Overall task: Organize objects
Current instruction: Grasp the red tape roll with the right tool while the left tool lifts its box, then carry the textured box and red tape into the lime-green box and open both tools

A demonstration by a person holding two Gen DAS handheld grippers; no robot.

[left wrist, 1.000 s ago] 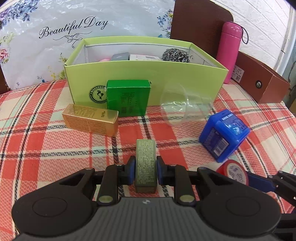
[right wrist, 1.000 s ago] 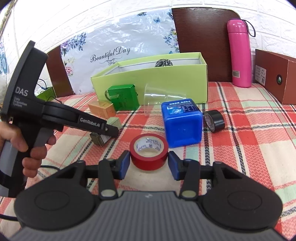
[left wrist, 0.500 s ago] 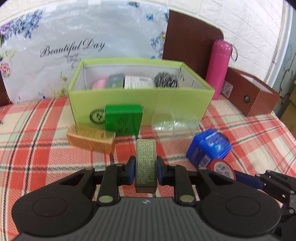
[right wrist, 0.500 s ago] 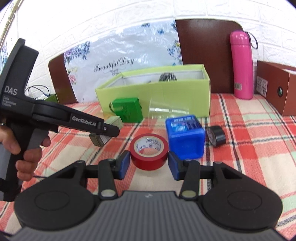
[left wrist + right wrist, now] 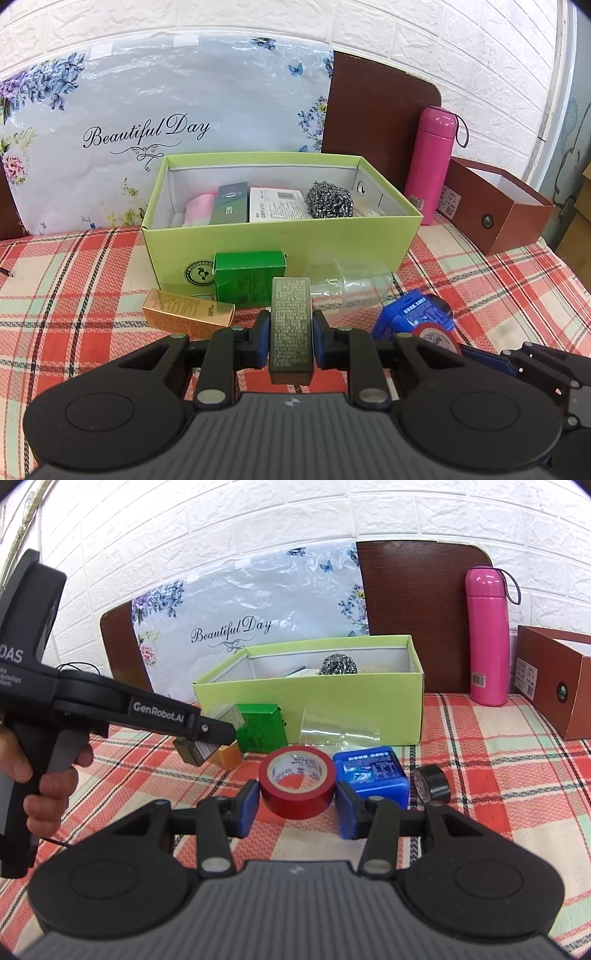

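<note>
My left gripper [image 5: 290, 332] is shut on a slim olive-grey box [image 5: 290, 317] and holds it above the cloth, in front of the open light-green box [image 5: 280, 236]. The right wrist view shows it too [image 5: 210, 734]. My right gripper [image 5: 297, 805] is shut on a red tape roll [image 5: 297, 781], lifted off the cloth. The green box holds a steel scourer [image 5: 328, 199], a white packet [image 5: 277, 205], a dark slim box [image 5: 231, 203] and something pink [image 5: 197, 210].
In front of the green box lie a dark-green carton [image 5: 249, 278], a gold box [image 5: 188, 312], a tipped clear cup [image 5: 351, 284], a blue cube [image 5: 371, 771] and black tape [image 5: 432, 784]. A pink flask [image 5: 432, 162] and brown box [image 5: 495, 206] stand right.
Both grippers have risen with their loads: the olive-grey box and the red tape are off the cloth, and the green box's inside has come into view.
</note>
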